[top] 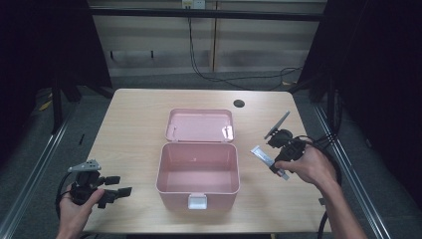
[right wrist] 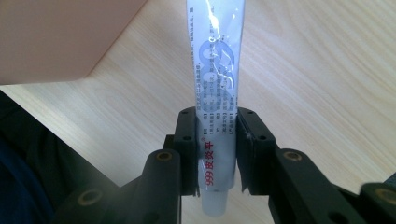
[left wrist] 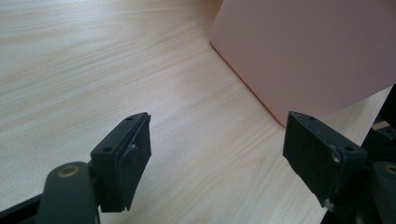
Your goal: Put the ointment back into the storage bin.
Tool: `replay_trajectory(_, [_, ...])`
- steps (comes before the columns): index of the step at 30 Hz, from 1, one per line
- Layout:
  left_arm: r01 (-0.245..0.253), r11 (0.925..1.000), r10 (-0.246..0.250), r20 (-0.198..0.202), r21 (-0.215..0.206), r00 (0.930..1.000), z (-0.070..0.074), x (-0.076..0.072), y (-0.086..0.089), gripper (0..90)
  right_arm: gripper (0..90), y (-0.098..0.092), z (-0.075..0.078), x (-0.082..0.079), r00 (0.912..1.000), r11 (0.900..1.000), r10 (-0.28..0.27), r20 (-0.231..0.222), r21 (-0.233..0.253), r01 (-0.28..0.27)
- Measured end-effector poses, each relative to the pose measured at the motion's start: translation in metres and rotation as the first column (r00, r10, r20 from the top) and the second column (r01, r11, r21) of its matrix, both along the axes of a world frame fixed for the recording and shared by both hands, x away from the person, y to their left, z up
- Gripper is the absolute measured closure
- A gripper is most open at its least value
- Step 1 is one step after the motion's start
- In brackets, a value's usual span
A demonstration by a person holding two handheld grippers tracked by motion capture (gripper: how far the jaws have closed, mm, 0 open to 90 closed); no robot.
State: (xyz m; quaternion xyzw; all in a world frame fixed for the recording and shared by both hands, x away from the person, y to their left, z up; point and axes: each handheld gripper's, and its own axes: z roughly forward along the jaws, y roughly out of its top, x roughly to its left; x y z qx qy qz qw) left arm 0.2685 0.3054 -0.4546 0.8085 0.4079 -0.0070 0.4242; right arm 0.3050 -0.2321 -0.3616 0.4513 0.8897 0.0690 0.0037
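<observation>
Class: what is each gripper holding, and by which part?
Right gripper: white ointment tube, gripped near its cap end. Left gripper: open, holding nothing.

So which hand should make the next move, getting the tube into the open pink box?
Right, most likely. The right tongs are already shut on the white tube, held just beside the open pink box. The left tongs are open and hold nothing, on the box's other side.
</observation>
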Motion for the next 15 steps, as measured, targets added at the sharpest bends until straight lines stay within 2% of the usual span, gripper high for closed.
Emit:
replay_trajectory(4, [-0.003,1.0000,0.003,0.002,0.000,1.0000,0.000,0.000,0.000,23.4,71.6,-0.001,0.006,-0.002,0.9999,1.000,0.015,-0.002,-0.005,-0.015])
replay_trajectory(7, [0.001,1.0000,-0.001,0.000,0.000,1.0000,0.000,0.000,0.000,23.4,71.6,-0.001,0.010,-0.004,0.9993,0.999,0.035,0.014,0.009,-0.035])
replay_trajectory(13, [-0.001,1.0000,0.001,0.000,-0.002,1.0000,0.000,0.001,0.000,23.4,71.5,0.004,0.030,-0.005,0.9968,0.997,0.071,0.038,0.023,-0.072])
replay_trajectory(15, [0.003,1.0000,-0.003,0.001,0.001,1.0000,0.000,0.001,0.000,23.4,71.5,0.005,0.032,-0.005,0.9963,0.997,0.076,0.040,0.024,-0.077])
